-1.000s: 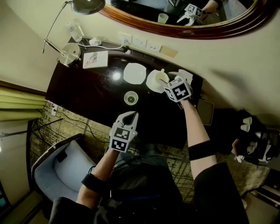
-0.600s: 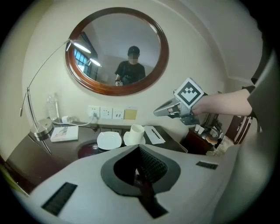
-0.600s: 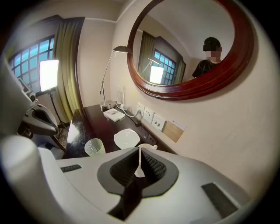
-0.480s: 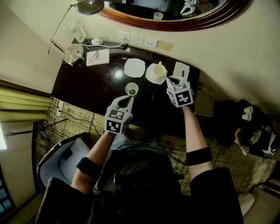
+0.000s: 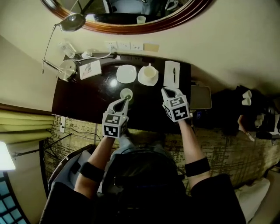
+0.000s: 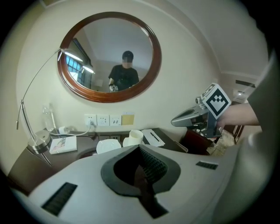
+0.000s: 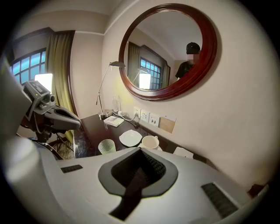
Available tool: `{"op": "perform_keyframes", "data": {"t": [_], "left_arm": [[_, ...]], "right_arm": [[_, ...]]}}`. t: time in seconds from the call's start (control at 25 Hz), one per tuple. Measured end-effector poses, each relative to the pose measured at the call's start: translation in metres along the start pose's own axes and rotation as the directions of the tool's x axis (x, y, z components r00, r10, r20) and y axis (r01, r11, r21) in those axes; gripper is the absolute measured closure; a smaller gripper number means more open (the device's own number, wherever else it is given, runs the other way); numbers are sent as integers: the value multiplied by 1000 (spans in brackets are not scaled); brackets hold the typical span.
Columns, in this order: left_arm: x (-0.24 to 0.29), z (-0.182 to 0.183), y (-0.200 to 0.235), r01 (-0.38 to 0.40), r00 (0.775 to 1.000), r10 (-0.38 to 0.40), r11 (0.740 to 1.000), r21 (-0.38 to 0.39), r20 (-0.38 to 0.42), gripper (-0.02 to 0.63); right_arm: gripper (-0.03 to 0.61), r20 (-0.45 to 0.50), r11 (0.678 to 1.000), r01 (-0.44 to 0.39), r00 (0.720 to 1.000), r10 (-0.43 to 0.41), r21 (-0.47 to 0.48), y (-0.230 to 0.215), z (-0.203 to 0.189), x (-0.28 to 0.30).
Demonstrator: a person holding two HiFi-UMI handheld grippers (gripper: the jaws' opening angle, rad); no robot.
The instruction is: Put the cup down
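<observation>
One big round mirror [image 5: 127,13] is hung on the wall, far past all the fingers. Under it a dark table [image 5: 87,103] is set, and both grippers are held above its near edge. The left gripper [image 5: 124,100] is seen with its fingers pressed together, and nothing is caught between them. The right gripper [image 5: 169,92] has fingers that have just been closing; they are shut together now, and nothing is held between them either. A white paper [image 5: 171,73] with a pen on it is laid just past the right fingers. A white plate [image 5: 126,73] is set farther out than the left fingers. The cup [image 5: 149,72] is stood upright on its saucer [image 5: 142,79] on the table, out past the right fingers and a little toward the left ones, apart from both. A small green glass [image 5: 126,93] is seen just past the left fingertips, nearer to them than the plate.
</observation>
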State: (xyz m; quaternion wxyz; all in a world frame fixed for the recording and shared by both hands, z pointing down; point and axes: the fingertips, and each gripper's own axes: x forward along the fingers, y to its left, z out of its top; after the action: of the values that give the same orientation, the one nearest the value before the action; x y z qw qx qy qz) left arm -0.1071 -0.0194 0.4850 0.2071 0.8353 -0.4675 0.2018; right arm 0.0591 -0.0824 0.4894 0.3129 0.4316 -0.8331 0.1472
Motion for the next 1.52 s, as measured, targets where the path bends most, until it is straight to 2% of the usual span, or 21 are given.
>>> {"op": "perform_keyframes", "data": {"t": [0.48, 0.84, 1.16, 1.36, 1.52], "left_arm": [[4, -3, 8, -9, 1000, 9, 1000, -2, 12, 609], [5, -9, 4, 6, 1000, -6, 1000, 15, 14, 609], [16, -13, 4, -2, 999, 6, 994, 107, -40, 609], [31, -18, -1, 54, 993, -32, 977, 206, -111, 494], [45, -26, -3, 123, 977, -59, 940, 320, -203, 372]], "right_arm": [[571, 69, 981, -23, 998, 10, 191, 17, -36, -32], [571, 61, 977, -59, 997, 47, 206, 32, -51, -34], [571, 45, 977, -95, 995, 87, 192, 40, -52, -29], [570, 27, 978, -119, 993, 116, 171, 50, -52, -23], [569, -21, 978, -164, 986, 168, 133, 68, -54, -13]]}}
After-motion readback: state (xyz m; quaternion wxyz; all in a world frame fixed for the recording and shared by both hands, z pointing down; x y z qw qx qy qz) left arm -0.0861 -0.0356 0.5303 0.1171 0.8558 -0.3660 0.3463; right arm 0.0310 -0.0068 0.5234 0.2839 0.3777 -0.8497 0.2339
